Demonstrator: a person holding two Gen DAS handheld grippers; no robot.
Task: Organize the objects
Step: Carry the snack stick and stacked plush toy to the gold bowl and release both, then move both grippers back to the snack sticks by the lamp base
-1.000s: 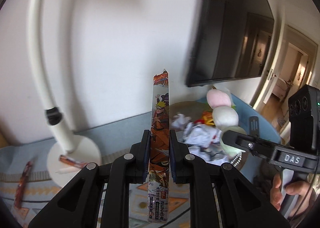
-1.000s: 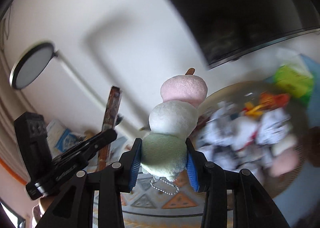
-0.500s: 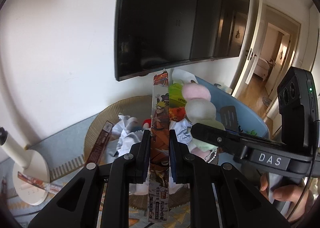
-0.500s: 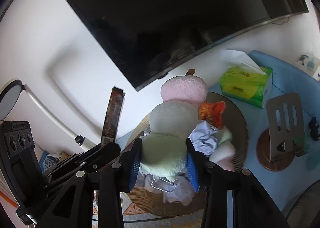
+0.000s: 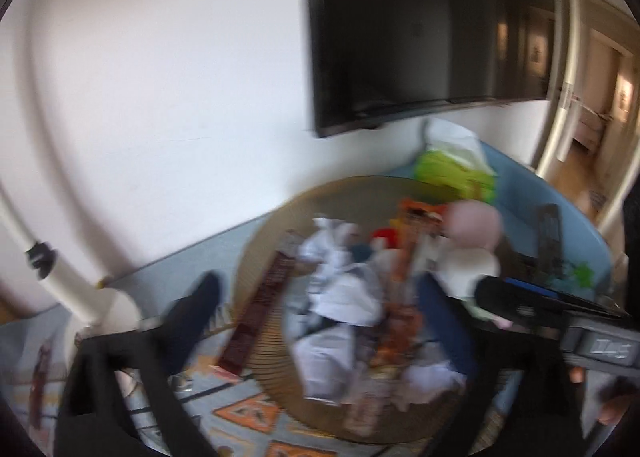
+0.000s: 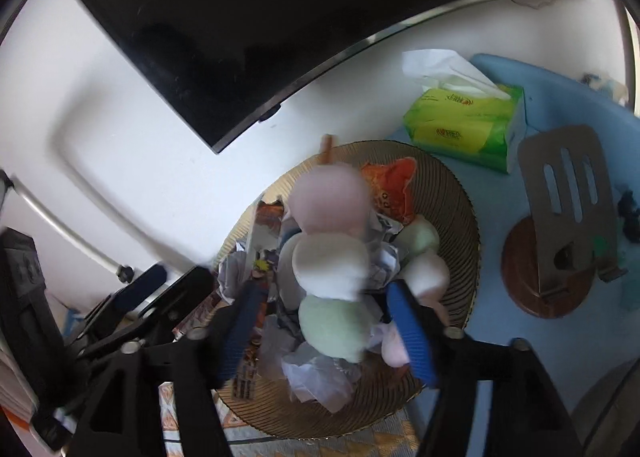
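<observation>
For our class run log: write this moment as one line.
left gripper: opening, packet freed | right gripper: opening, pink-white-green plush skewer between jaws | over round woven basket

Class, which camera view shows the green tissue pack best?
The right wrist view: the green tissue pack is sharp and whole beside the woven basket. The left wrist view shows it only as a blurred green patch behind the basket.

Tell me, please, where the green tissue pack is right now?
In the right wrist view the green tissue pack sits upper right on the blue surface, just beyond the woven basket and below the dark screen.
</observation>
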